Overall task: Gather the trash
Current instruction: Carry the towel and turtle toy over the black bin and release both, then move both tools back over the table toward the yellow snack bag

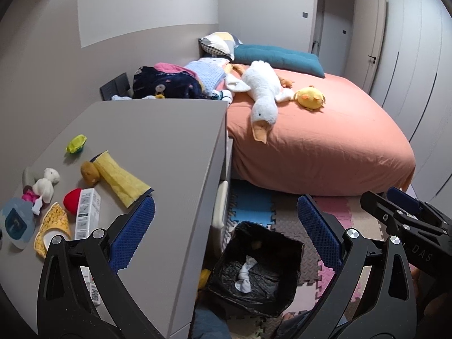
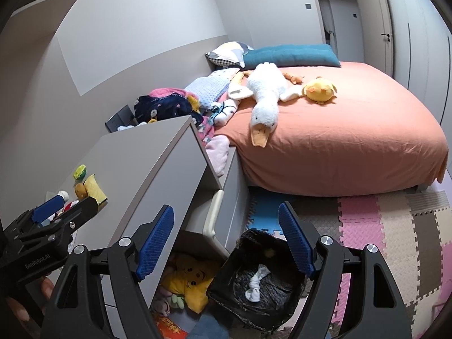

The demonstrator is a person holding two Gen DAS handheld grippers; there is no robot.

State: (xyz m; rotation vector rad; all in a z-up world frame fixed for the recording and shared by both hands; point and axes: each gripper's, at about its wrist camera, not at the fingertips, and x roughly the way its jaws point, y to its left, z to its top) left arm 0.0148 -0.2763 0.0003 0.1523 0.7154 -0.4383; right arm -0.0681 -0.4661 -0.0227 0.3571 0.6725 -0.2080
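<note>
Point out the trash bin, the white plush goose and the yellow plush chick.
trash bin (image 1: 293, 247): left wrist view, right rim.
white plush goose (image 1: 261, 84): left wrist view, body.
yellow plush chick (image 2: 320, 90): right wrist view, face.

Bedroom. Walls (image 1: 147, 2) two-tone, white above grey-beige. Bed (image 1: 325, 141) with salmon sheet against the far wall; teal cushion (image 1: 278, 56) and patterned pillow (image 1: 217, 43) at its head. Grey desk (image 1: 158, 147) beside the bed. Floor of interlocking foam mats (image 2: 381, 226), pink, blue, grey. Door (image 1: 370, 42) ajar; pale wardrobe fronts (image 1: 418, 56) at right.
</note>
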